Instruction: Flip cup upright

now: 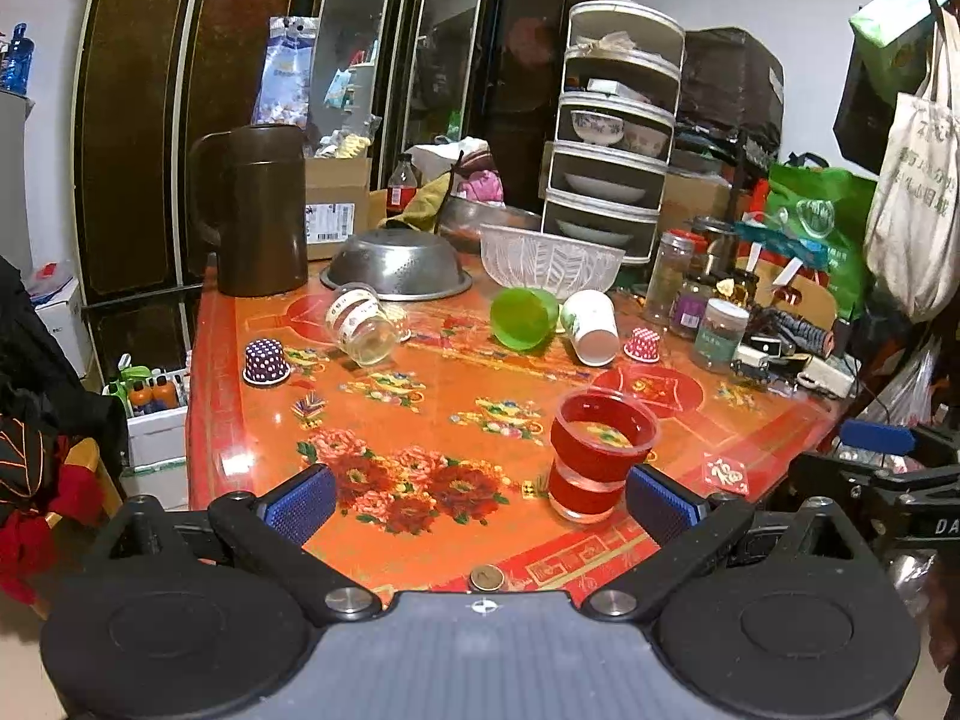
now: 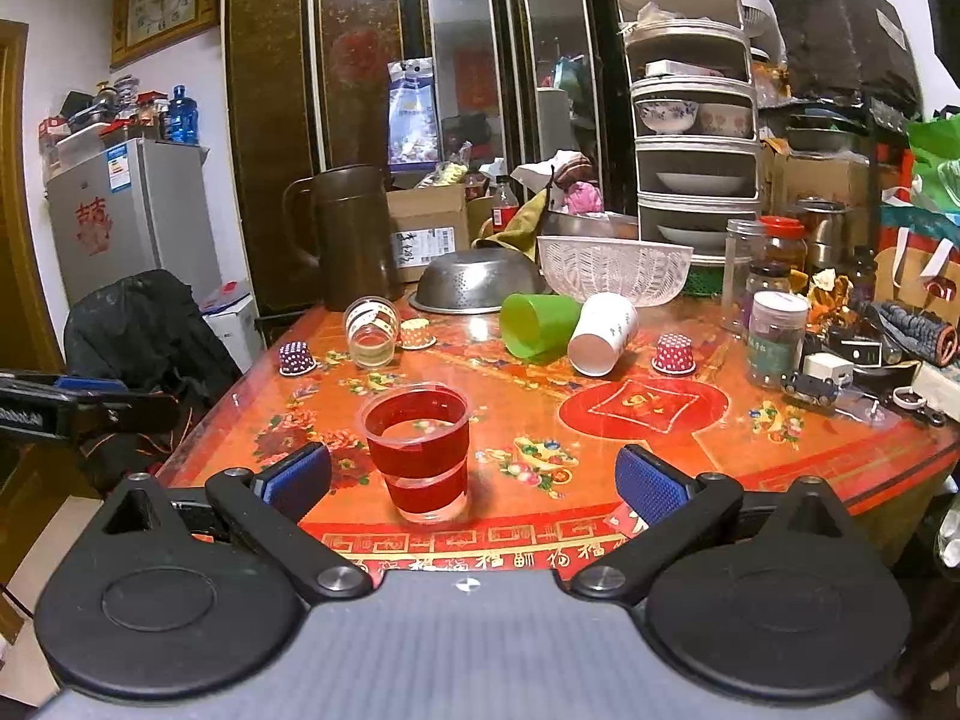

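Observation:
A clear plastic cup with red bands (image 1: pixel 597 456) stands upright near the front of the orange table (image 1: pixel 420 408); it also shows in the right wrist view (image 2: pixel 420 450). A green cup (image 1: pixel 522 318) (image 2: pixel 537 324), a white paper cup (image 1: pixel 591 327) (image 2: pixel 603 333) and a clear taped cup (image 1: pixel 363 324) (image 2: pixel 372 330) lie on their sides further back. My left gripper (image 1: pixel 477 501) is open, with the red cup just ahead of its right finger. My right gripper (image 2: pixel 474 483) is open, with the red cup between the fingers, nearer the left one.
Small dotted paper cases (image 1: pixel 266 362) (image 1: pixel 642 345) sit on the table. A brown jug (image 1: pixel 255 210), a steel colander (image 1: pixel 399 267), a clear bowl (image 1: pixel 549 264), jars (image 1: pixel 717 336) and a dish rack (image 1: pixel 612 138) crowd the back and right. A fridge (image 2: pixel 129 216) stands at the left.

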